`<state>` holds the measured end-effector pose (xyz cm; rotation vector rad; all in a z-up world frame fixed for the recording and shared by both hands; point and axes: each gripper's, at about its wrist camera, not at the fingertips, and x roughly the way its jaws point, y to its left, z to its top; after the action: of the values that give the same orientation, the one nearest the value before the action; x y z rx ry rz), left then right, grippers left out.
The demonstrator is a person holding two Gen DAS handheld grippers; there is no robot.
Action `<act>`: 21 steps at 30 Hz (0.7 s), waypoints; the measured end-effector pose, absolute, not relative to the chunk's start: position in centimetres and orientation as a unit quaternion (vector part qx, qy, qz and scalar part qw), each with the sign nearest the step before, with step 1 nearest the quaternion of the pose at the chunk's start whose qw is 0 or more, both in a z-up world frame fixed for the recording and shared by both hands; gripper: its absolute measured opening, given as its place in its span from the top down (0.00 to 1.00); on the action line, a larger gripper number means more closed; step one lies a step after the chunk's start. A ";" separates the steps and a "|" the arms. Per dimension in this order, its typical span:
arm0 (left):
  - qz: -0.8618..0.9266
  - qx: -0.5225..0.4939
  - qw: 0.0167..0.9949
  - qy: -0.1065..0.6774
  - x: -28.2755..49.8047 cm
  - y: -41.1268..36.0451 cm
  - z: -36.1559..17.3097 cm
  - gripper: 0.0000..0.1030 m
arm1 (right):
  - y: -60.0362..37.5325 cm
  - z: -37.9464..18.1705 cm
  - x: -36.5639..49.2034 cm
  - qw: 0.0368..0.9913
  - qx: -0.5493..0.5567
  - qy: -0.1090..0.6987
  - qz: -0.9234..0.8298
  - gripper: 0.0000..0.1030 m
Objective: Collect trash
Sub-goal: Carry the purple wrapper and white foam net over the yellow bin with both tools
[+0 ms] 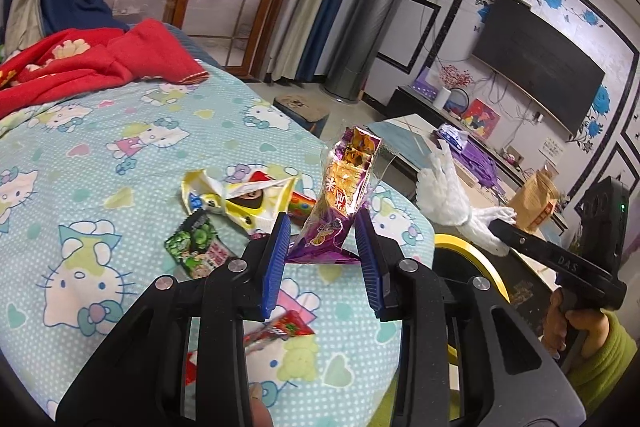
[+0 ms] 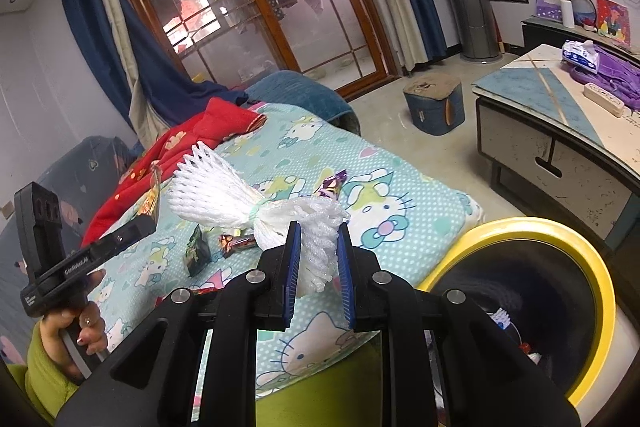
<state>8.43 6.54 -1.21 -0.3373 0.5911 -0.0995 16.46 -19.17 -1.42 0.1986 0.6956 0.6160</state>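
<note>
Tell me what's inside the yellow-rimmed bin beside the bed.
Inside the yellow-rimmed bin, near the bottom, lie a few small scraps, white, blue and red. The interior is dark, and the right gripper covers its near side.

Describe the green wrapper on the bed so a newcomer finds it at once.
Start at the bed's pale blue cartoon-cat sheet. Near its front edge lies loose litter beside a crumpled yellow-and-white wrapper. The small green-and-black printed packet lies flat just in front of it, the only green piece there.
</note>
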 end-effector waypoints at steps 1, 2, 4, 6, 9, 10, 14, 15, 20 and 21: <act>-0.052 -0.164 0.941 0.290 8.4 6.3 -1.2 0.74 | -19.5 -1.4 16.4 0.890 0.097 0.334 0.294 0.83; -0.054 -0.163 0.942 0.290 8.3 6.1 -1.2 0.74 | -19.8 -1.3 16.4 0.891 0.099 0.333 0.291 0.83; -0.059 -0.158 0.942 0.292 8.4 5.6 -1.2 0.74 | -20.4 -1.2 16.4 0.894 0.104 0.332 0.284 0.83; -0.064 -0.154 0.942 0.292 8.3 5.1 -1.1 0.74 | -21.0 -1.1 16.4 0.896 0.106 0.330 0.277 0.83; -0.073 -0.147 0.942 0.294 8.2 4.0 -1.1 0.74 | -21.9 -1.0 16.3 0.900 0.109 0.326 0.266 0.83; -0.076 -0.144 0.942 0.294 8.3 3.7 -1.1 0.74 | -22.3 -1.0 16.3 0.902 0.110 0.325 0.262 0.83; -0.084 -0.137 0.941 0.296 8.4 2.9 -1.2 0.74 | -23.7 -1.1 16.2 0.911 0.109 0.319 0.239 0.83; -0.086 -0.136 0.941 0.297 8.5 2.7 -1.3 0.74 | -24.1 -1.1 16.1 0.913 0.109 0.317 0.234 0.83; -0.097 -0.128 0.941 0.298 8.7 1.8 -1.5 0.74 | -26.1 -1.3 15.8 0.920 0.113 0.312 0.207 0.83; -0.101 -0.125 0.941 0.299 8.8 1.6 -1.6 0.74 | -26.4 -1.3 15.8 0.921 0.114 0.311 0.203 0.83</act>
<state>8.77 1.56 -1.57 -0.2551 0.6103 -0.2056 15.78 -26.42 -1.31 0.2332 0.6396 0.4166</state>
